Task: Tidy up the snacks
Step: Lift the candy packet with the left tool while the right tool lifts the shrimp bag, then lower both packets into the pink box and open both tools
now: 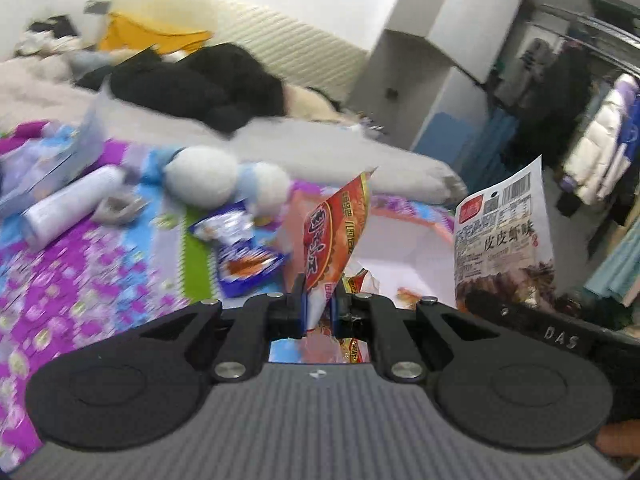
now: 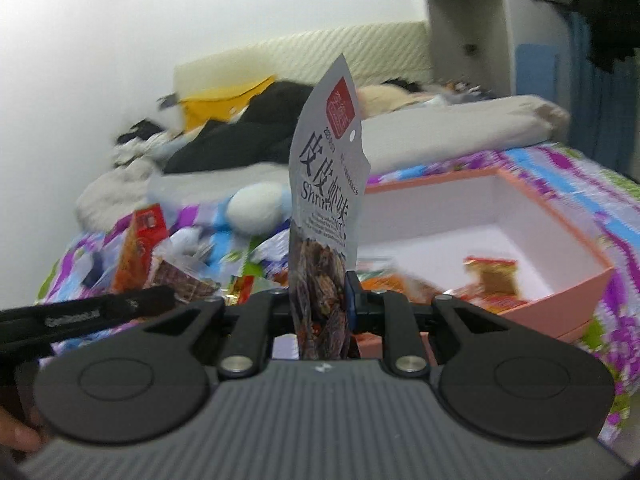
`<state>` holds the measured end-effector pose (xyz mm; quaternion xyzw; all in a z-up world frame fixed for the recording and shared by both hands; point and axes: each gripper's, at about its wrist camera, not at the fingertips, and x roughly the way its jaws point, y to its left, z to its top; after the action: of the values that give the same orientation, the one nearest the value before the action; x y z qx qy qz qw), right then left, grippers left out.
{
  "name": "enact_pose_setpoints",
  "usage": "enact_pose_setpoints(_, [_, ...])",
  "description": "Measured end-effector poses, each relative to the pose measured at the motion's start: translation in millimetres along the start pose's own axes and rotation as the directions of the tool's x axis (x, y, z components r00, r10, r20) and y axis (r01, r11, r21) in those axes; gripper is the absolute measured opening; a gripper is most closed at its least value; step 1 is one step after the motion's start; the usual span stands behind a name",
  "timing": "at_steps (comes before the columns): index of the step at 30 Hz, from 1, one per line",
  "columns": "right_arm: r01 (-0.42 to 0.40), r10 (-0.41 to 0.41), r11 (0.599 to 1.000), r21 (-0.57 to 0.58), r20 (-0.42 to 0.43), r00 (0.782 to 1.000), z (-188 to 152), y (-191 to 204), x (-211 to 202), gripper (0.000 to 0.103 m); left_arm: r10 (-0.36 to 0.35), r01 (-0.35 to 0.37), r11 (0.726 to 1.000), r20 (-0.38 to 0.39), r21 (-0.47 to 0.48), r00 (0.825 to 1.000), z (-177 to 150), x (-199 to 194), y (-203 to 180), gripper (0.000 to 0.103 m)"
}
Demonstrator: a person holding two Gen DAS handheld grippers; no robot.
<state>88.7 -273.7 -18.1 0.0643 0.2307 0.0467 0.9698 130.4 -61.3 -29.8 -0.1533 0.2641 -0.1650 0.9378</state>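
While my left claw [image 1: 320,312] is clamped on the bottom edge of a red-orange snack packet [image 1: 338,236], the packet stands up tilted right, above the bed. My right claw [image 2: 322,308] is pinched shut on a grey shrimp-flavour packet [image 2: 328,184], held upright edge-on; the left view shows its back face [image 1: 506,240] with barcode, just right of the red one.

Below and ahead of both claws sits a pink box [image 2: 576,280] with a white inside, open, on the bed. A few orange-red snack packs [image 2: 494,276] lie in it; more at its near edge, blurred. Left of the box, loose on the sheet: a blue-white wrapper [image 1: 244,256], a white-and-blue plush toy [image 1: 224,184], a white tube [image 1: 72,208], a clear plastic bag [image 1: 60,152] at the far left. In the right view, more mixed wrappers and a red-orange packet [image 2: 140,244] pile at left.

Surface is a bed with a purple-blue-green patterned sheet [image 1: 80,292]. Further back a grey duvet [image 1: 340,152], black clothes [image 1: 200,84], a yellow item [image 1: 148,32], a cream ribbed headboard [image 1: 280,36], a white wall. Right side: a white cabinet [image 1: 452,32] and a clothes rack with hung jackets [image 1: 592,152].

Hard to read: motion blur over most of the sheet and wrappers; packet bottoms hidden between the fingers; part of my hand shows at the frame corners only.
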Motion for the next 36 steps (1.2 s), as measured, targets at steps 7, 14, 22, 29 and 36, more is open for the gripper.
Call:
enact_pose_setpoints(7, [0.072,-0.072,0.997,0.000,0.069,0.995,31.8,-31.9,6.8,0.021,-0.049,0.050,0.997,-0.005,0.064,0.999,35.7,41.8,-41.9,0.012])
enact_pose_setpoints(14, [0.142,-0.142,0.990,0.001,0.050,0.989,66.2,-69.5,43.5,0.021,-0.076,0.082,0.990,-0.058,0.112,0.995,75.6,92.1,-72.5,0.012])
enact_pose_setpoints(22, [0.145,-0.148,0.989,-0.038,-0.118,0.982,83.4,-96.3,101.4,0.021,-0.026,0.060,0.983,-0.191,0.174,0.981,114.0,167.3,-98.9,0.012])
enact_pose_setpoints(29, [0.169,-0.179,0.984,-0.062,-0.271,0.946,72.9,-122.5,143.4,0.021,0.049,0.027,0.973,-0.317,0.231,0.947,109.5,215.0,-112.5,0.012])
enact_pose_setpoints(36, [0.188,-0.191,0.981,-0.041,-0.322,0.927,64.9,-137.6,149.0,0.022,0.044,0.030,0.980,-0.366,0.196,0.930,101.8,229.4,-106.5,0.014])
